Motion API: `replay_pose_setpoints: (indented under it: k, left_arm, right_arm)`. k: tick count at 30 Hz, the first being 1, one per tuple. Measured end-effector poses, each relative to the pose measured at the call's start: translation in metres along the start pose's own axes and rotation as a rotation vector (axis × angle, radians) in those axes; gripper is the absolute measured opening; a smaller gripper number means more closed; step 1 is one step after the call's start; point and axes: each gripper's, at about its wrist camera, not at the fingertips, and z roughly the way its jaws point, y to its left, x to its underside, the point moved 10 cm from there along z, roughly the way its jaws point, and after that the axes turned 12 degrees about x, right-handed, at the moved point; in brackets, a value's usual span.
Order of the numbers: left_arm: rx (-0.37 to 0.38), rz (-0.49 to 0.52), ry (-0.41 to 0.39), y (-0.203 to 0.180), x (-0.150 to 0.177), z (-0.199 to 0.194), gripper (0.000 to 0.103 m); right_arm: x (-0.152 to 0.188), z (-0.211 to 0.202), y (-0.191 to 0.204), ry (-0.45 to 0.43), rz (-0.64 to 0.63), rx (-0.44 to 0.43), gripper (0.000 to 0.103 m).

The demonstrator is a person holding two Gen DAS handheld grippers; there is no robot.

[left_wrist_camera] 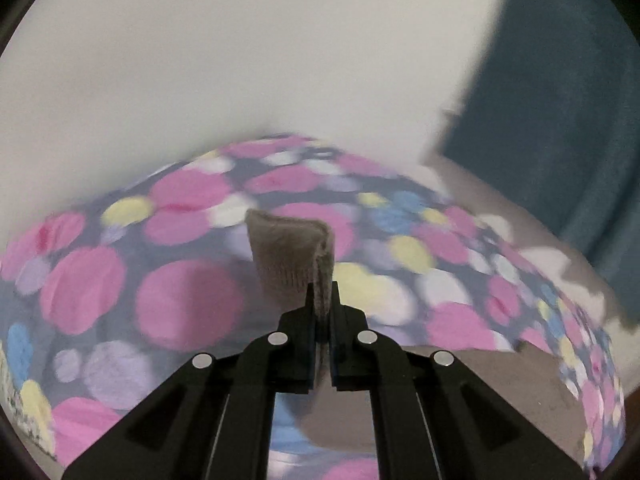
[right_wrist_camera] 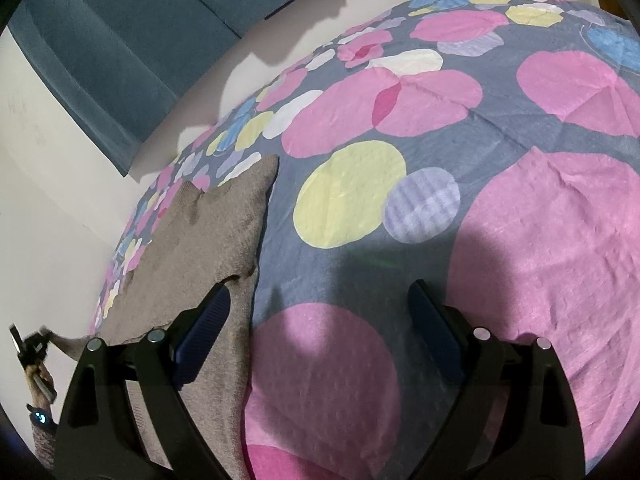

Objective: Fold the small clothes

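Now the left claw (left_wrist_camera: 322, 300) pinches the brown knit garment (left_wrist_camera: 292, 252) to lift it, while the right claw (right_wrist_camera: 320, 316) hovers agape beside it over the bed (right_wrist_camera: 540, 240).

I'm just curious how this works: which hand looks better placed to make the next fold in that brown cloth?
Probably the left. The left gripper is already shut on an edge of the brown cloth, while the right gripper is open over the spotted bedsheet, holding nothing.
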Motion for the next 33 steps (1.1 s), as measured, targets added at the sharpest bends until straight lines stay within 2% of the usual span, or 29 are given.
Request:
replay_pose_setpoints:
  k: [5, 9, 11, 15, 19, 24, 29, 33]
  left_arm:
    - [0.158, 0.129, 0.061, -0.129, 0.029, 0.026, 0.005]
    - [0.227, 0.233, 0.089, -0.215, 0.061, 0.05, 0.005]
    - [0.276, 0.263, 0.13, -0.26, 0.086, 0.066, 0.005]
    - [0.315, 0.353, 0.185, -0.328, 0.134, 0.089, 0.005]
    - [0.375, 0.384, 0.268, -0.377, 0.182, 0.109, 0.005]
    - [0.396, 0.42, 0.351, -0.416, 0.233, 0.129, 0.005]
    - [0.381, 0.455, 0.398, -0.432, 0.27, 0.144, 0.005]
    - [0.371, 0.463, 0.426, -0.434, 0.288, 0.152, 0.005]
  right_arm:
    - [0.0, -0.001, 0.0, -0.002, 0.006, -0.005, 0.09]
    - [-0.001, -0.001, 0.0, -0.003, 0.012, -0.013, 0.09]
    - [-0.001, -0.001, 0.0, -0.004, 0.015, -0.016, 0.09]
    - [-0.001, -0.001, 0.0, -0.005, 0.018, -0.02, 0.09]
    - [-0.001, -0.001, -0.001, -0.005, 0.02, -0.022, 0.09]
    - [-0.001, -0.001, 0.0, -0.005, 0.022, -0.024, 0.09]
    - [-0.001, -0.001, 0.0, -0.005, 0.024, -0.028, 0.09]
    - [-0.002, -0.001, -0.001, -0.005, 0.024, -0.029, 0.091]
